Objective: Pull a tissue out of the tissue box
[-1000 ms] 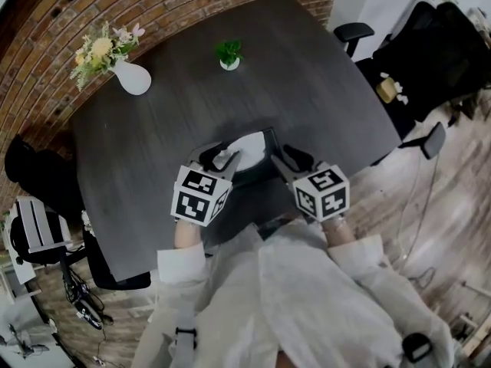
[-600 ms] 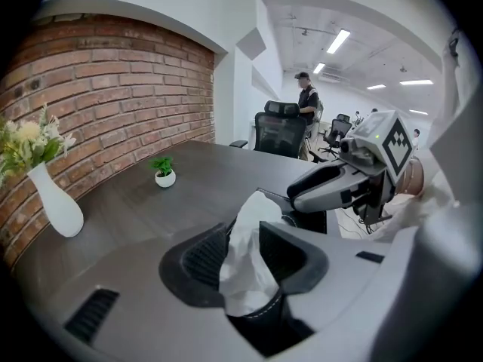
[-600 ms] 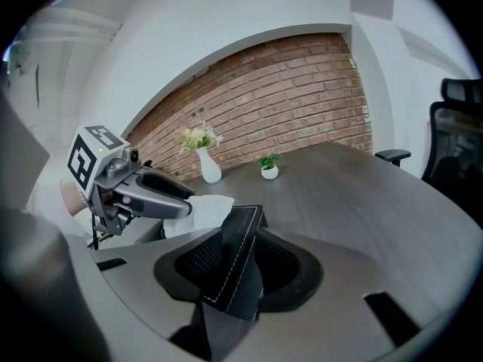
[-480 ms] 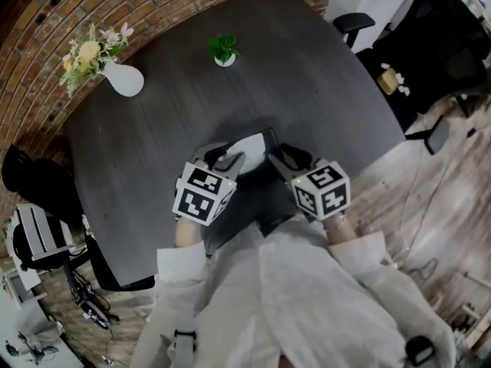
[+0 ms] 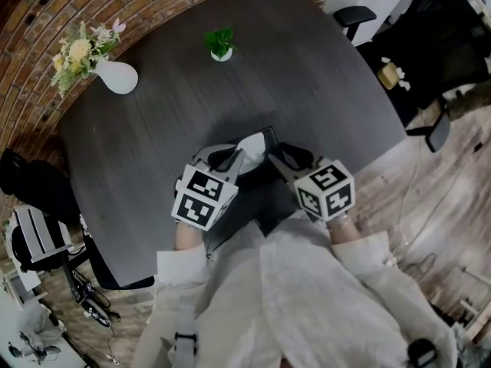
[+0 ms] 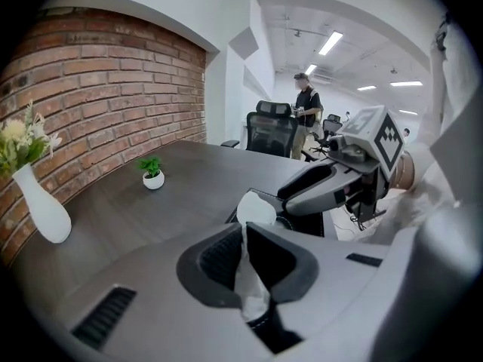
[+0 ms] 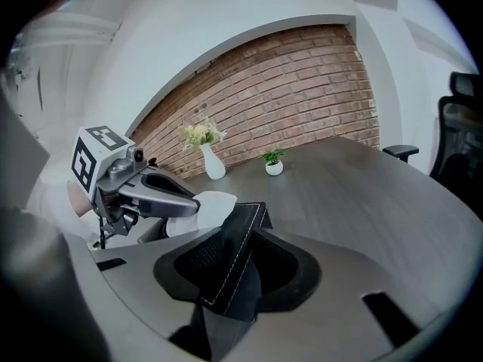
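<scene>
A black tissue box (image 5: 259, 150) with white stitching sits on the dark table (image 5: 307, 75) near its front edge. A white tissue (image 5: 247, 144) sticks up from the box. My left gripper (image 5: 230, 158) reaches in from the left. Its jaws are closing, and the tissue (image 6: 255, 211) runs down between its pads, pinched there. My right gripper (image 5: 278, 158) is shut on the box's near right edge. In the right gripper view the box's stitched edge (image 7: 243, 219) stands between that gripper's (image 7: 240, 256) jaws, with the left gripper (image 7: 190, 202) and tissue (image 7: 217, 200) just beyond.
A white vase of flowers (image 5: 116, 77) stands at the table's far left and a small potted plant (image 5: 220, 46) at the far middle. Office chairs (image 5: 354, 20) stand past the right edge. A person (image 6: 304, 113) stands far off in the left gripper view.
The left gripper's jaws have drawn together onto the tissue. Both hands have stayed almost in place at the box.
</scene>
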The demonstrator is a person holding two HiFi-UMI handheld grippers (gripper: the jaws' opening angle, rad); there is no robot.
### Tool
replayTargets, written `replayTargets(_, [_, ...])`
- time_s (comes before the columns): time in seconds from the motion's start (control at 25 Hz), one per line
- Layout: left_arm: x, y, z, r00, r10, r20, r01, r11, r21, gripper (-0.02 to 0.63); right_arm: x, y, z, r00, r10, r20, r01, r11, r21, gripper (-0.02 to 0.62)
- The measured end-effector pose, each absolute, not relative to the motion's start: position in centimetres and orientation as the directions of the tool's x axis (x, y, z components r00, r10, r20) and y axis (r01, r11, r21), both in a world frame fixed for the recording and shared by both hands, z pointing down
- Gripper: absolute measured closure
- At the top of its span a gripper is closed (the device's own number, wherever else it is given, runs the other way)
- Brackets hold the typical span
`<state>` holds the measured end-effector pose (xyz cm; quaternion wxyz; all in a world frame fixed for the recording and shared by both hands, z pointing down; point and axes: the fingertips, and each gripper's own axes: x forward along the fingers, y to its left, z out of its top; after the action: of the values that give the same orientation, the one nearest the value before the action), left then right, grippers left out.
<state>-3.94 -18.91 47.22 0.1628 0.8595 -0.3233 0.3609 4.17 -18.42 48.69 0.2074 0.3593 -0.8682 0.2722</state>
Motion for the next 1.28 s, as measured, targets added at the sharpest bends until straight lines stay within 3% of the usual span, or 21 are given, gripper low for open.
replayTargets(1.28, [-5.0,-19.7,43.0,0.574,-0.59,0.567,-0.758,-0.645,0.096,0.598,4.6,-18.1,49.2,-0.65,-0.526,0.549,-0.744,0.589,-0.315,0.476])
